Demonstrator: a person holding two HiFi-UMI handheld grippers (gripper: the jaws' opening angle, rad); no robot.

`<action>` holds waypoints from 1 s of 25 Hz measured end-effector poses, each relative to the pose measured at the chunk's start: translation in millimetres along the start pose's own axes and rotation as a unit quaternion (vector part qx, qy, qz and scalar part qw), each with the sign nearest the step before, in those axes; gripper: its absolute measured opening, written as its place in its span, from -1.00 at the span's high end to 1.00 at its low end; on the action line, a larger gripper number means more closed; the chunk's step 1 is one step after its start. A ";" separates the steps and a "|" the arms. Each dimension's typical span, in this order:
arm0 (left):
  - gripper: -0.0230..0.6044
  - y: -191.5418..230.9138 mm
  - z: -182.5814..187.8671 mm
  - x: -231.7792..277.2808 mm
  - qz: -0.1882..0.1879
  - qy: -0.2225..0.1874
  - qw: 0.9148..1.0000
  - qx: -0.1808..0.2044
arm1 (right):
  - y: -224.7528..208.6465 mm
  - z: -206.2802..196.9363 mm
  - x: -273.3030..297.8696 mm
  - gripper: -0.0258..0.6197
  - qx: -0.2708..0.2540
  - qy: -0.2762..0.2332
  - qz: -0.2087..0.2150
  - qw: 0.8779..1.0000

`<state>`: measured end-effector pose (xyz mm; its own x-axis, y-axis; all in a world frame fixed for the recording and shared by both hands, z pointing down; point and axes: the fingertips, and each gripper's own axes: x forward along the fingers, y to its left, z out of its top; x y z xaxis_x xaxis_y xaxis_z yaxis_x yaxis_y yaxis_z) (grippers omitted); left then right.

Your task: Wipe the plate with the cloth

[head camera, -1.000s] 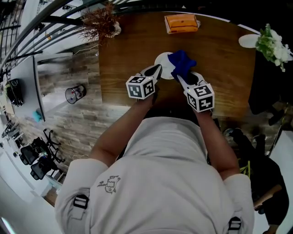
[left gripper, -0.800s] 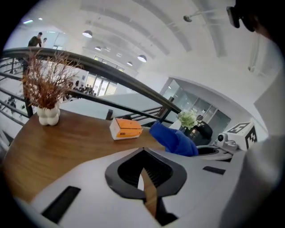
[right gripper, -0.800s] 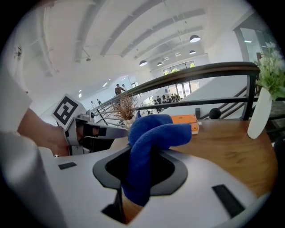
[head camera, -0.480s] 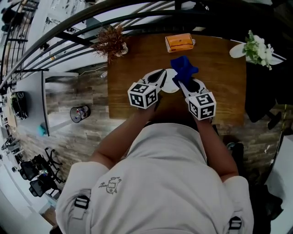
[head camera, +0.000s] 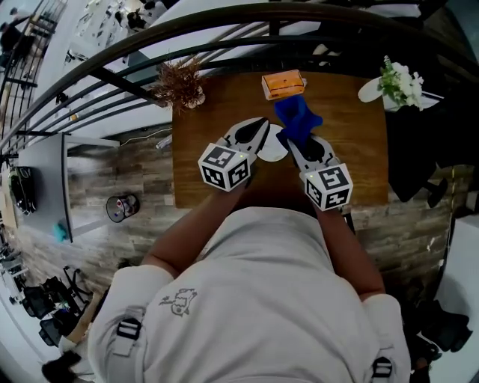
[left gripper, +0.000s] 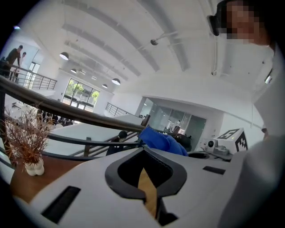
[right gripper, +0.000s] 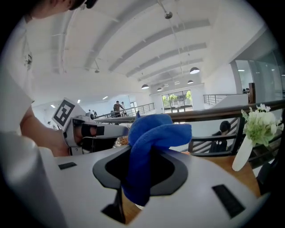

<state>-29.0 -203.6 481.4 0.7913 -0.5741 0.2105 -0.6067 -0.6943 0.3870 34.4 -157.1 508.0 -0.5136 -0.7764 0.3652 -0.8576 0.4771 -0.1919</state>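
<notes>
A small white plate [head camera: 274, 146] lies on the wooden table [head camera: 352, 149], partly hidden under the two grippers. My right gripper [head camera: 294, 141] is shut on a blue cloth [head camera: 297, 116], which bunches up above its tip and hangs through the jaw opening [right gripper: 151, 133]. My left gripper [head camera: 261, 123] is held beside it, over the plate's left rim, with its jaws shut and nothing seen between them [left gripper: 143, 149]. Both grippers are well above the table and point roughly level. The cloth [left gripper: 161, 141] shows just beyond the left gripper's tip.
An orange box [head camera: 282, 84] sits at the table's far edge. A vase of dried twigs [head camera: 179, 84] stands at the far left corner, white flowers in a white vase [head camera: 395, 82] at the far right. A dark railing [head camera: 224, 22] runs behind the table.
Both grippers have risen together, and the table and plate look smaller and farther below. The right gripper still holds the cloth and the left stays shut.
</notes>
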 end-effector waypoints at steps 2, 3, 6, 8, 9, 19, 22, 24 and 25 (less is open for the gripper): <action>0.91 -5.2 6.0 -5.3 -0.003 -0.009 1.000 0.000 | 3.4 6.4 -7.1 0.58 -0.008 -0.009 -0.003 1.000; 0.91 -8.3 8.7 -8.5 -0.002 -0.014 1.000 -0.002 | 4.7 8.9 -10.5 0.58 -0.010 -0.012 -0.004 1.000; 0.91 -21.4 16.2 -17.8 0.002 -0.031 1.000 -0.006 | 8.9 14.4 -21.0 0.58 -0.016 -0.021 0.003 1.000; 0.91 -32.4 22.5 -22.6 0.003 -0.050 0.999 -0.006 | 11.6 15.4 -26.7 0.58 -0.018 -0.022 0.016 0.999; 0.91 -37.1 26.0 -24.7 0.006 -0.061 0.998 -0.005 | 12.7 15.5 -28.9 0.58 -0.020 -0.022 0.024 0.999; 0.91 -97.1 16.8 -41.2 0.074 -0.100 0.992 0.004 | 21.1 5.0 -90.7 0.58 -0.056 -0.024 0.097 0.993; 0.91 -119.9 4.6 -42.8 0.099 -0.107 0.989 -0.001 | 15.0 -4.8 -116.3 0.58 -0.060 -0.022 0.112 0.992; 0.91 -136.1 -4.1 -43.8 0.114 -0.109 0.987 -0.003 | 8.6 -10.5 -133.7 0.58 -0.060 -0.024 0.118 0.991; 0.91 -145.4 -9.2 -45.2 0.121 -0.110 0.987 -0.003 | 6.2 -13.6 -143.1 0.58 -0.060 -0.024 0.120 0.991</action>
<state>24.1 -72.7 423.8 0.5871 -0.8035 0.0984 -0.7750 -0.5228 0.3550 102.9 -37.4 467.0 -0.7056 -0.6519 0.2780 -0.7028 0.6939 -0.1567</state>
